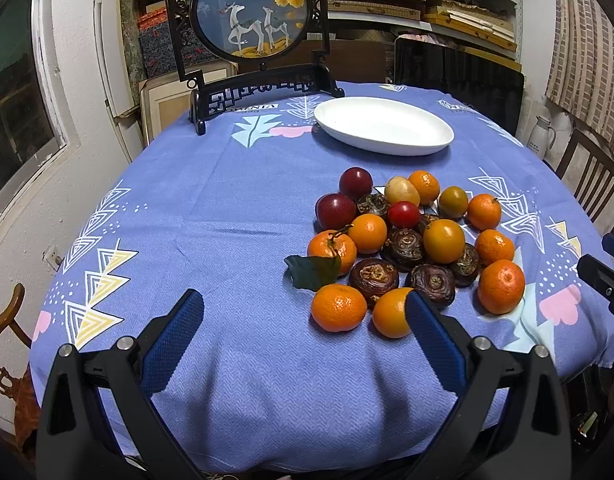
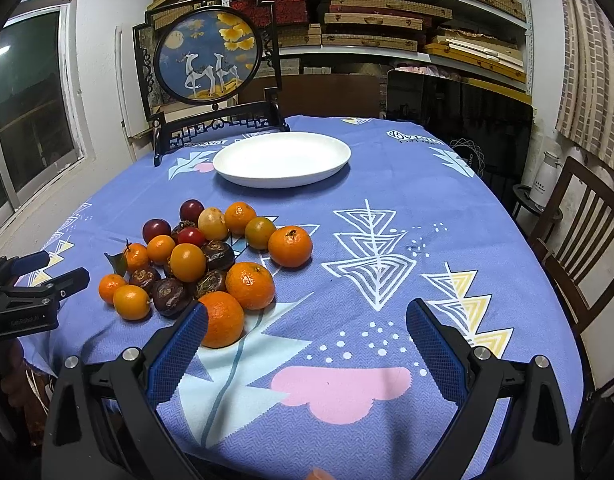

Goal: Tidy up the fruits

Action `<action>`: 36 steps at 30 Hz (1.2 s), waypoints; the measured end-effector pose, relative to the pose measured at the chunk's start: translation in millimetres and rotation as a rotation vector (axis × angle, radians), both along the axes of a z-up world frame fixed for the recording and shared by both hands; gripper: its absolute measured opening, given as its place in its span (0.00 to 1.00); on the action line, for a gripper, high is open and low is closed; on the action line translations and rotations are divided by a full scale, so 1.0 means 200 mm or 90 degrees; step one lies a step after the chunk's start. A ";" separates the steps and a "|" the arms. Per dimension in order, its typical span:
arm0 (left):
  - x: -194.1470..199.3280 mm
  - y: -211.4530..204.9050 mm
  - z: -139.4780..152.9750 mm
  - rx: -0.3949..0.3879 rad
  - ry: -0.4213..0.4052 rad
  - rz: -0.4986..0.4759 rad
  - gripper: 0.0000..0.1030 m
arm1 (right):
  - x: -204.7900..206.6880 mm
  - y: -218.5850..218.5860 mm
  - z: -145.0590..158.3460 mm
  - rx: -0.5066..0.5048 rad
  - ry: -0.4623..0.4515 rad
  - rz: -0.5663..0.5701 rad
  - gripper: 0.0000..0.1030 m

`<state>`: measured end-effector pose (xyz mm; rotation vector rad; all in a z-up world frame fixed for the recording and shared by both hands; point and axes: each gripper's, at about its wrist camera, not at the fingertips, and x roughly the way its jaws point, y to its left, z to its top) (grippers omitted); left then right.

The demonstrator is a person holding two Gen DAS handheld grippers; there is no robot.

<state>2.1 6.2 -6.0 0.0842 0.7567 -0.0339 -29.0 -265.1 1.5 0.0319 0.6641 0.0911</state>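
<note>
Holding nothing, both grippers, left (image 1: 303, 312) and right (image 2: 307, 320), spread blue-padded fingers (image 1: 175, 332) wide; beyond them lie eight orange mandarins (image 1: 338, 307), perhaps six brown water chestnuts (image 1: 373, 276), two dark-red plums (image 1: 335, 211), and one empty white oval plate (image 1: 383, 125).

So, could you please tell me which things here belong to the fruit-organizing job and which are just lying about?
Belongs to the job:
- fruit pile on the tablecloth
- white plate, with nothing on it
- left gripper and right gripper, jaws open

Just lying about:
- framed deer ornament
- white kettle
- wooden chair
- shelf boxes
</note>
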 end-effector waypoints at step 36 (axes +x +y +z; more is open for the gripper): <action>-0.01 0.00 -0.01 -0.001 0.001 0.000 0.96 | -0.02 0.04 0.00 -0.006 -0.001 0.015 0.96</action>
